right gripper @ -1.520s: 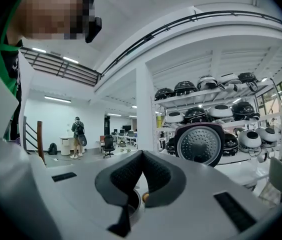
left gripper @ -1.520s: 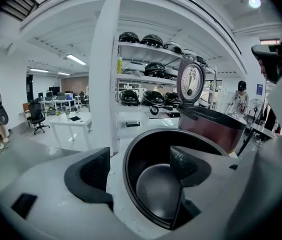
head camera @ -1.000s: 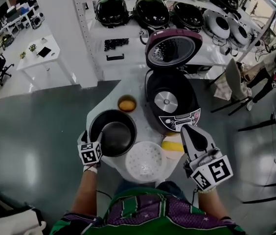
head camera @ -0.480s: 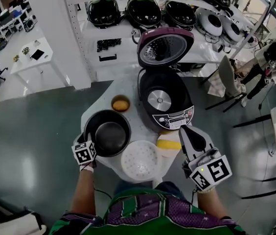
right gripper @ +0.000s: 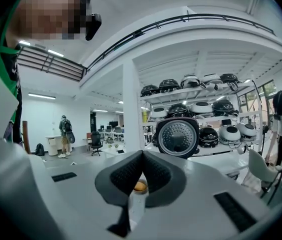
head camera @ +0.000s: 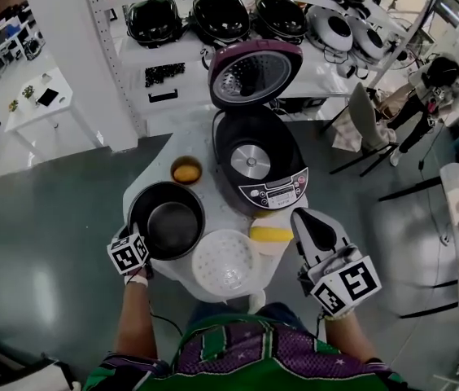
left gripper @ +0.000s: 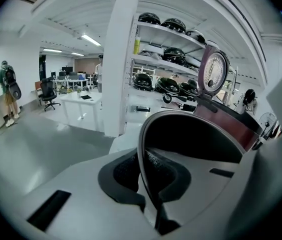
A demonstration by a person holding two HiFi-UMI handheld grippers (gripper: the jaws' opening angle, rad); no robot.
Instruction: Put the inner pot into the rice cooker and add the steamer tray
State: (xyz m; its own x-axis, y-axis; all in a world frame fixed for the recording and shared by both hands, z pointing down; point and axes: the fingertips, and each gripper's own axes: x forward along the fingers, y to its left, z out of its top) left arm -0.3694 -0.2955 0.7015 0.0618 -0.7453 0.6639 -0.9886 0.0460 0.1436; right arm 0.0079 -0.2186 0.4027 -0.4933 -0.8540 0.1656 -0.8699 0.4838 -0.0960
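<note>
The black inner pot (head camera: 167,228) stands on the white table (head camera: 150,187), left of the purple rice cooker (head camera: 254,165), whose lid (head camera: 254,72) is up. My left gripper (head camera: 138,241) has just been closing its jaws and is shut on the pot's near-left rim (left gripper: 140,149); the pads (left gripper: 168,176) press it from both sides. The white steamer tray (head camera: 223,263) lies at the table's near edge. My right gripper (head camera: 303,214) hovers to the tray's right, shut and empty, and points towards the cooker lid (right gripper: 177,136).
A small bowl with something orange (head camera: 186,171) sits behind the pot. A yellow object (head camera: 272,235) lies in front of the cooker, next to my right gripper. Shelves with several more cookers (head camera: 221,15) stand behind the table. People stand far off (right gripper: 65,134).
The left gripper stays at the pot's rim. The head view has swung, so the table now sits further left and higher. The right gripper has drifted slightly left.
</note>
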